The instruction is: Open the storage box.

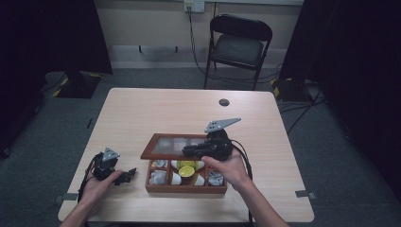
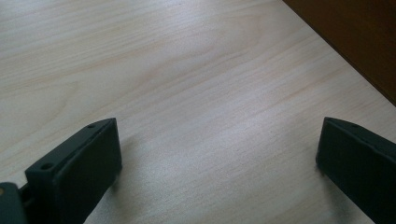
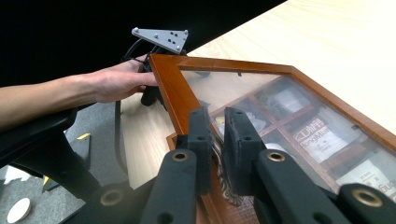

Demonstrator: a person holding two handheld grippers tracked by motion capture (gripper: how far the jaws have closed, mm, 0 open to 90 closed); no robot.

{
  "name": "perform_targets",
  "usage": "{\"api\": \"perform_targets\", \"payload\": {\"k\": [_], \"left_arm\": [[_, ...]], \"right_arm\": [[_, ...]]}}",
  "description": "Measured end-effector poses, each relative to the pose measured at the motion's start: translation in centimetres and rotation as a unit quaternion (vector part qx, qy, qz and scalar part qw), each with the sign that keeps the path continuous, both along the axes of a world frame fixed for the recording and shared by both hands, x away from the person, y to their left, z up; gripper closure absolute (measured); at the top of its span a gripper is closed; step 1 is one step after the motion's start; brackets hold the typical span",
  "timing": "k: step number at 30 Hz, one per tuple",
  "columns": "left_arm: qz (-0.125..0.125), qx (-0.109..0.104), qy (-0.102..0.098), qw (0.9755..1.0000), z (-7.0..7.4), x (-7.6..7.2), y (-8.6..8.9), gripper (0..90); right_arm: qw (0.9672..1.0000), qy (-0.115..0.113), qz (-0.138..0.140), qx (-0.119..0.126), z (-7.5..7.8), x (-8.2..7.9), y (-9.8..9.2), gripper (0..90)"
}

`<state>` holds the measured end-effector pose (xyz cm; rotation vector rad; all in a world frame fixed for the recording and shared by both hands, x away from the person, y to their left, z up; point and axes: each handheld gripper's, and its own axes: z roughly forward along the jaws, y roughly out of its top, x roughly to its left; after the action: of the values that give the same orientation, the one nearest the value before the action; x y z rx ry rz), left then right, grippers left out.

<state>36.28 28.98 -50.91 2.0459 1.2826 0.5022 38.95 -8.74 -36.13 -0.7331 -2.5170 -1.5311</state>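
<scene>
Wooden box [image 1: 185, 187] is sitting near the table's [image 1: 142, 113] front edge, its glass lid [image 3: 261, 107] raised, packets and a yellow cup [image 1: 186, 171] lying in its compartments. Right gripper [image 3: 219, 140] is pinching the lid's frame between nearly closed jaws. Left gripper [image 1: 127, 176] is resting on the table left of the box, jaws wide apart on nothing.
</scene>
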Motion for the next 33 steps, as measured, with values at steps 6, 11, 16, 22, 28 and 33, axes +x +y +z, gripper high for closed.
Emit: {"api": "perform_targets", "payload": {"k": [6,11,16,22,28,33], "left_arm": [[0.000,0.000,0.000,1.0000,0.0,0.0,0.0,0.0],[-0.001,0.000,0.000,1.0000,0.0,0.0,0.0,0.0],[0.000,0.000,0.000,1.0000,0.0,0.0,0.0,0.0],[-0.001,0.000,0.000,1.0000,0.0,0.0,0.0,0.0],[-0.001,0.000,0.000,1.0000,0.0,0.0,0.0,0.0],[0.000,0.000,0.000,1.0000,0.0,0.0,0.0,0.0]], "right_arm": [[1.0000,0.005,0.002,0.000,0.5,0.5,0.0,81.6],[1.0000,0.006,0.001,-0.002,0.9,0.9,0.1,81.6],[1.0000,0.004,0.000,-0.006,1.1,0.9,0.1,81.6],[0.9999,0.009,-0.002,-0.006,1.7,1.5,0.2,81.6],[0.9999,0.012,0.002,-0.003,1.9,1.9,0.1,81.7],[0.9999,0.015,0.002,-0.005,2.3,2.4,0.1,81.7]]}}
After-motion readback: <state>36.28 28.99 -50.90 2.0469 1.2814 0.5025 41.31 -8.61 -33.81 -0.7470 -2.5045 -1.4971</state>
